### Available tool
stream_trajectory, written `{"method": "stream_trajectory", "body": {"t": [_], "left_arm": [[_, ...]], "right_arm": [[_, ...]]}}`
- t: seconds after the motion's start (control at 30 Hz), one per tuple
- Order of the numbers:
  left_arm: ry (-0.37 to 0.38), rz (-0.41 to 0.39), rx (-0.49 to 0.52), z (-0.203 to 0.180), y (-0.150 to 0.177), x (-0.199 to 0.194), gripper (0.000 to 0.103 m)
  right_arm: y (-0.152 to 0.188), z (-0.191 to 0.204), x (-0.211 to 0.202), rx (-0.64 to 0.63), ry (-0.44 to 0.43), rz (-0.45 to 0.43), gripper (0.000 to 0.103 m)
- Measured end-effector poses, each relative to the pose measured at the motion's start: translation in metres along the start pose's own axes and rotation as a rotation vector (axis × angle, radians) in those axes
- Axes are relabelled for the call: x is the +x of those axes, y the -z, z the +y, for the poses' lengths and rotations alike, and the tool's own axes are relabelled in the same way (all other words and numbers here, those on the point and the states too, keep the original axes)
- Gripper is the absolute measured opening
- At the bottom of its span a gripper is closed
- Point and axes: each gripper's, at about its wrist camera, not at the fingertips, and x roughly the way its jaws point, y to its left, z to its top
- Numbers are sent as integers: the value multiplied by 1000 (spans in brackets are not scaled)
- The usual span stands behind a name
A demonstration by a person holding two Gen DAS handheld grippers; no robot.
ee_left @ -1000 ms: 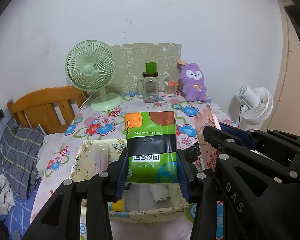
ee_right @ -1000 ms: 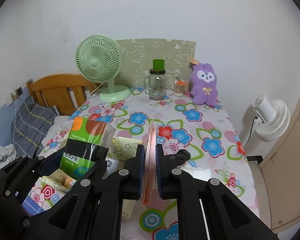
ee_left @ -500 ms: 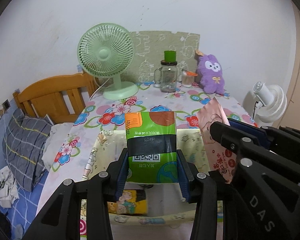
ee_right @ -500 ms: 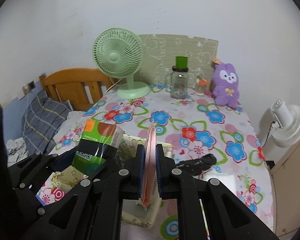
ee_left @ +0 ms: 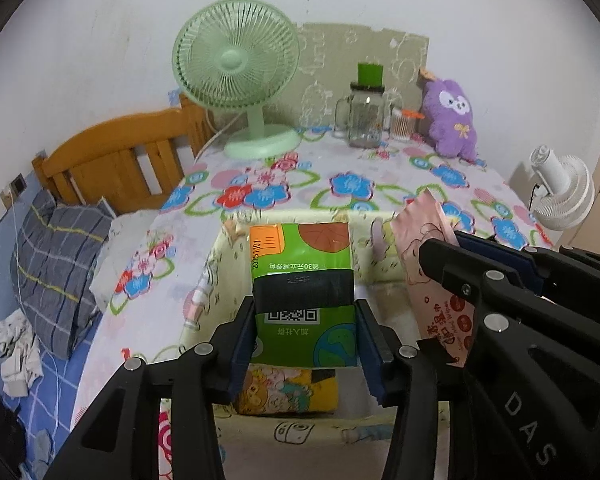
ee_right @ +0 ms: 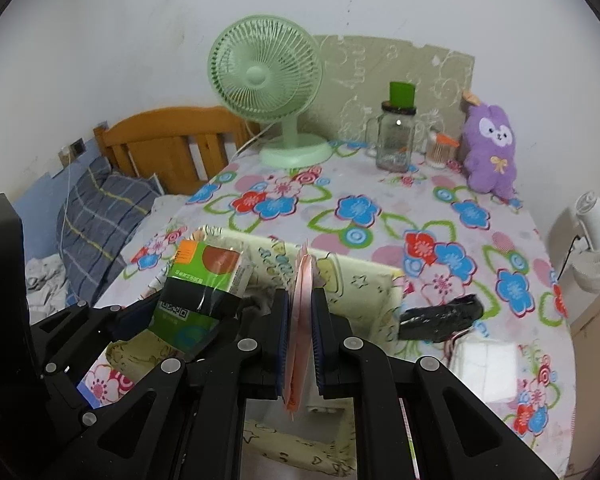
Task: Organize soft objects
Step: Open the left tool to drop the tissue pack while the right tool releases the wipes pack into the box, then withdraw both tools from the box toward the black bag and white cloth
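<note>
A green tissue pack (ee_left: 302, 276) with a black band and a QR code stands upright between the pads of my left gripper (ee_left: 305, 312). The jaws are opening, and the pads still touch the pack's sides. It hangs over the cream cartoon-print fabric box (ee_left: 216, 280). My right gripper (ee_right: 300, 296) is shut on a thin pink packet (ee_right: 300, 320), held edge-on over the same box (ee_right: 364, 280). The pink packet (ee_left: 424, 248) is just right of the green pack. A colourful cartoon pack (ee_left: 284, 392) lies in the box below.
On the flowered tablecloth at the back stand a green fan (ee_left: 236, 64), a glass jar (ee_left: 366, 116) and a purple plush (ee_left: 452, 116). A black bundle (ee_right: 440, 316) lies right of the box. The wooden headboard (ee_left: 116, 152) and pillow (ee_left: 56, 248) are left, a white fan (ee_left: 560, 192) right.
Both grippers have moved forward and down with their packs. The fabric box, earlier low in the views, now lies directly under them, and the table's back objects look nearer.
</note>
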Motion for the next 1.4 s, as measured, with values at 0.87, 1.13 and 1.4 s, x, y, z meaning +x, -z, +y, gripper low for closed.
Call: {"method": "stream_trajectory", "body": {"t": [0.87,1.13,1.4], "left_arm": [[109,33,37,-26,12,7,93],[109,15,57,-40,11,-2,98],[107,-25,66,-55,8,-16,100]], "right_arm": [[16,-27,5,65,89,34,71],[22,-38,-6,79,110,20,79],[27,-48,-23,80,126,-4,83]]}}
